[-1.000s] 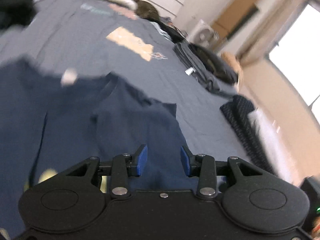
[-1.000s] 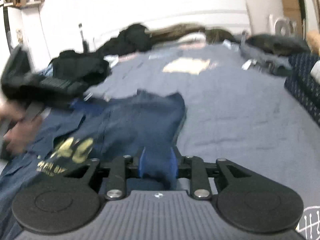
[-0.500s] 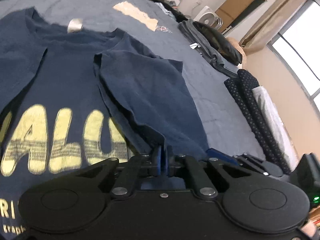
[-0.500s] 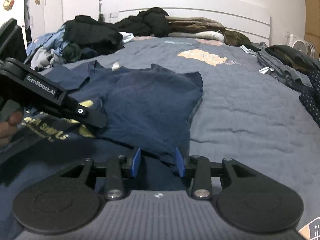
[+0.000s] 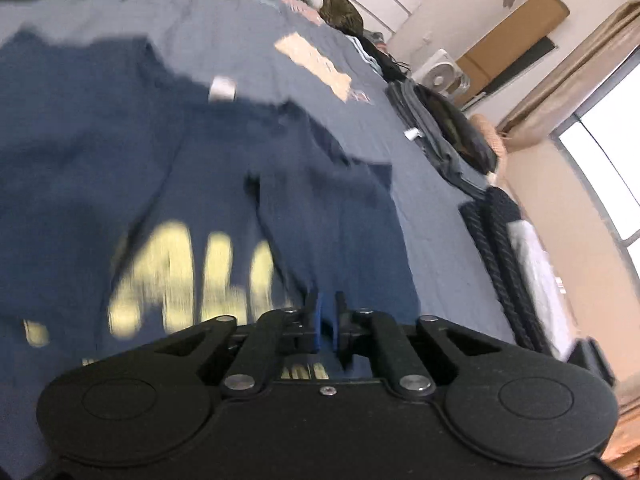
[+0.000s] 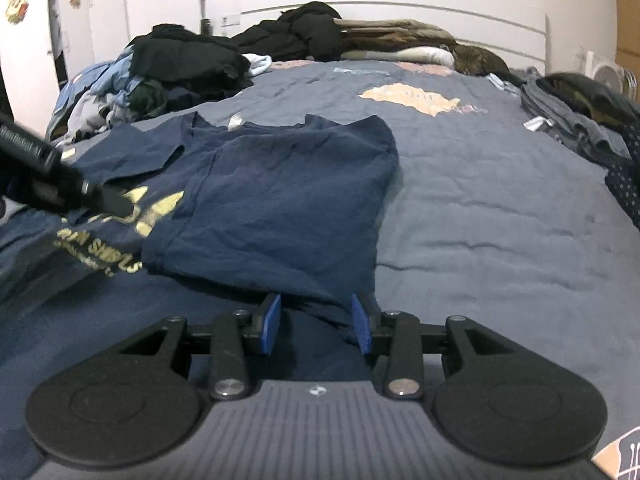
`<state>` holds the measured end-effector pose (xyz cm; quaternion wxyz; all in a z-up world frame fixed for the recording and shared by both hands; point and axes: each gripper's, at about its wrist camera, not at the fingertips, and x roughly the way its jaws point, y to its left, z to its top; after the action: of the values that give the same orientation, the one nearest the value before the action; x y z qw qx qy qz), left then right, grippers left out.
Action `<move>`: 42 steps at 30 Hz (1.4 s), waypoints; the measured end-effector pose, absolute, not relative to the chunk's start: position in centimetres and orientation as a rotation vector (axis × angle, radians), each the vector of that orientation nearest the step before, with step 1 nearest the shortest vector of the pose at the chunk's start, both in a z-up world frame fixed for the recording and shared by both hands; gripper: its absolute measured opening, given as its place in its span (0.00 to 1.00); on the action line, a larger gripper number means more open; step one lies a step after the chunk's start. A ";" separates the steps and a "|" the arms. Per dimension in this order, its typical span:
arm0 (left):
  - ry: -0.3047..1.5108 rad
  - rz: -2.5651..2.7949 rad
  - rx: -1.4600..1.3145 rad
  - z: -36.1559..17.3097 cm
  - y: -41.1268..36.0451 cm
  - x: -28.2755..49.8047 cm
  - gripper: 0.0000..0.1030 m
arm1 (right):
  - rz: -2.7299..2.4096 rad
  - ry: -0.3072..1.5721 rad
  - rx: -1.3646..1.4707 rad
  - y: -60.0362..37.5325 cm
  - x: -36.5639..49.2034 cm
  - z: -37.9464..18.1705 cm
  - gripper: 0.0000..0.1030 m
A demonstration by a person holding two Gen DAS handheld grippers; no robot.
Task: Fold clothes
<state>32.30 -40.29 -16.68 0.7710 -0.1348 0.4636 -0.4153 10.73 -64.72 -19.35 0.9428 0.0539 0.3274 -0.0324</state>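
On the grey-blue bed [image 6: 500, 208] lies the navy T-shirt [image 6: 280, 200], one side folded over its yellow print. My left claw [image 5: 327, 320] pinches the shirt's fabric; my right claw [image 6: 316, 324] hangs spread apart over the folded hem.

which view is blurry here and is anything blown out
Left wrist view: motion blur smears the navy t-shirt and its yellow print; the window is blown out white. Right wrist view: sharp, evenly lit, with fisheye bending of the headboard.
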 end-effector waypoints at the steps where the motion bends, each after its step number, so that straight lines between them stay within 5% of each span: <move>1: 0.993 -0.900 -0.287 -16.5 -41.1 33.1 0.22 | -0.076 0.661 0.121 -64.9 10.7 -19.1 0.37; 11: 1.154 -1.002 -0.384 -22.0 -46.6 38.5 0.23 | 0.050 0.425 0.334 -63.5 10.7 -17.4 0.37; 20: 1.026 -0.800 -0.584 -22.0 -41.9 42.5 0.22 | 0.083 0.530 0.241 -60.1 12.5 -19.9 0.37; 28: 1.024 -1.106 -0.558 -17.6 -46.9 39.8 0.29 | 0.093 0.599 0.165 -58.0 13.4 -21.4 0.37; 34: 1.156 -1.186 -0.370 -20.2 -54.9 38.5 0.30 | 0.090 0.599 0.134 -57.8 13.3 -21.3 0.37; 42: 1.023 -0.802 -0.559 -22.4 -51.4 44.9 0.29 | 0.093 0.599 0.145 -58.0 13.4 -21.4 0.38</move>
<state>44.94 -51.40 -22.41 0.7601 -0.2567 0.4699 -0.3682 13.42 -58.03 -21.38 0.9519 0.0713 0.2945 0.0458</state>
